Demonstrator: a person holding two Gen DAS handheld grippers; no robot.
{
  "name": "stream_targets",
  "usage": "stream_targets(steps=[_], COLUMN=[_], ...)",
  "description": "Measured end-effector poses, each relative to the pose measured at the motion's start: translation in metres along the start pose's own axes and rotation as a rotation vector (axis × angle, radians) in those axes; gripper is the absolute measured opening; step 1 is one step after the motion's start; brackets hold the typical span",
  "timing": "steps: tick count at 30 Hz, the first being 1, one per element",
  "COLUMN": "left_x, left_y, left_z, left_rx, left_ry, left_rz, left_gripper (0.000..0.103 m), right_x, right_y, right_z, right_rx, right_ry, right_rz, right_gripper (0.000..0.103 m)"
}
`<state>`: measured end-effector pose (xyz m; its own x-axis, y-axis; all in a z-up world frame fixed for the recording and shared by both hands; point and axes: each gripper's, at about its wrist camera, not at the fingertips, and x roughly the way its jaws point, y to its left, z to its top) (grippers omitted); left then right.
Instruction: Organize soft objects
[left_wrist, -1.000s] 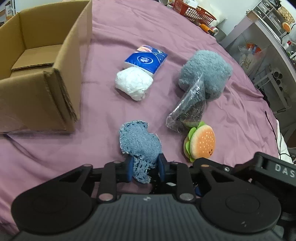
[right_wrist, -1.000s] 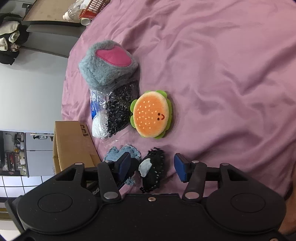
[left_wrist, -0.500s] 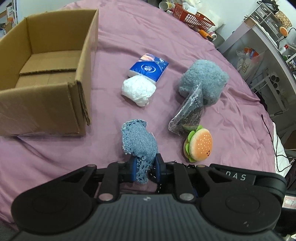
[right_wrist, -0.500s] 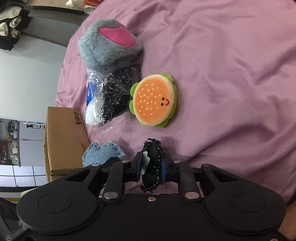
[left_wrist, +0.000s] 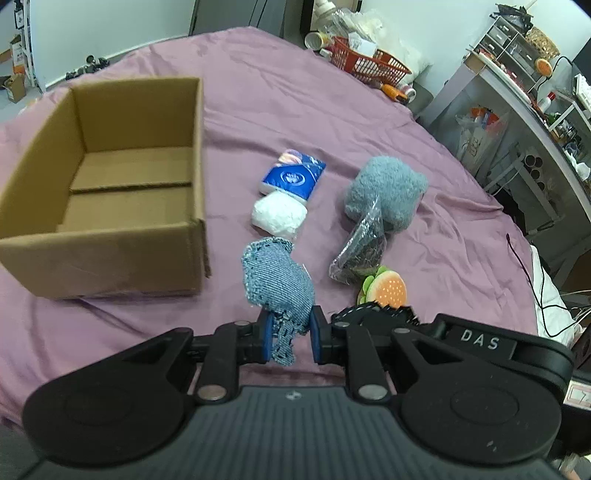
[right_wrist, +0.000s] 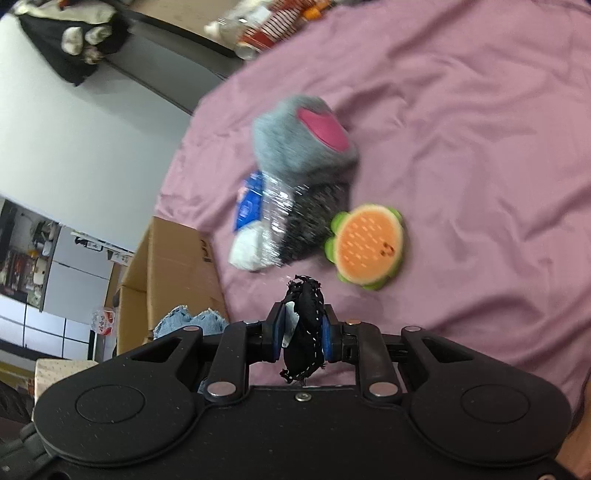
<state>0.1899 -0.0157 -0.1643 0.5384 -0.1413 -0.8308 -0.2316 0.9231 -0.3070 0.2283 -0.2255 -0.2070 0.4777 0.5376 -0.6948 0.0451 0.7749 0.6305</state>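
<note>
My left gripper (left_wrist: 289, 338) is shut on a blue denim pouch (left_wrist: 277, 282) and holds it above the purple cloth. My right gripper (right_wrist: 303, 334) is shut on a black pouch with white stitching (right_wrist: 304, 321), also lifted; it shows in the left wrist view (left_wrist: 373, 312) too. An open cardboard box (left_wrist: 107, 192) stands to the left, empty inside. On the cloth lie a burger plush (left_wrist: 386, 290), a grey fluffy plush (left_wrist: 384, 192), a clear bag of dark shreds (left_wrist: 360, 247), a white soft ball (left_wrist: 279, 218) and a blue tissue pack (left_wrist: 293, 173).
A red basket (left_wrist: 369, 64) and bottles sit at the far edge of the purple bed cloth (left_wrist: 443, 221). A shelf unit (left_wrist: 524, 110) with clutter stands at the right. A black cable (left_wrist: 532, 273) runs off the right edge.
Both grippers have risen from the cloth with their pouches. The right gripper closed on the black pouch within the last second. The view of the box has widened.
</note>
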Motion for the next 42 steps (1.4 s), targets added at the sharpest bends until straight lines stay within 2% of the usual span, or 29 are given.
stream_targets(steps=[8,20,33,42], left_x=[-0.036,-0.07,-0.085,-0.076], left_y=[0.007,0.033,0.08,0.106], left_z=[0.011,0.031,0.054,0.064], left_rx=[0.027,0.031,-0.021,-0.065], left_ry=[-0.071,-0.142,-0.196,-0.194], left_rz=[0.014,0.043,0.086,0.09], left_gripper=[0.019,0.019,0.019,0.019], right_x=[-0.011,-0.024,-0.017,0.003], right_y=[0.03,0.076,0.118,0.154], right_z=[0.001,0.001,0.003,0.001], right_rx=[-0.11,-0.25,-0.352,-0.379], right_ry=[-0.068,-0.171,-0.195,-0.188], right_rz=[0.03,0.068,0.101,0.131], right_gripper=[0.02,0.02,0.02,0.02])
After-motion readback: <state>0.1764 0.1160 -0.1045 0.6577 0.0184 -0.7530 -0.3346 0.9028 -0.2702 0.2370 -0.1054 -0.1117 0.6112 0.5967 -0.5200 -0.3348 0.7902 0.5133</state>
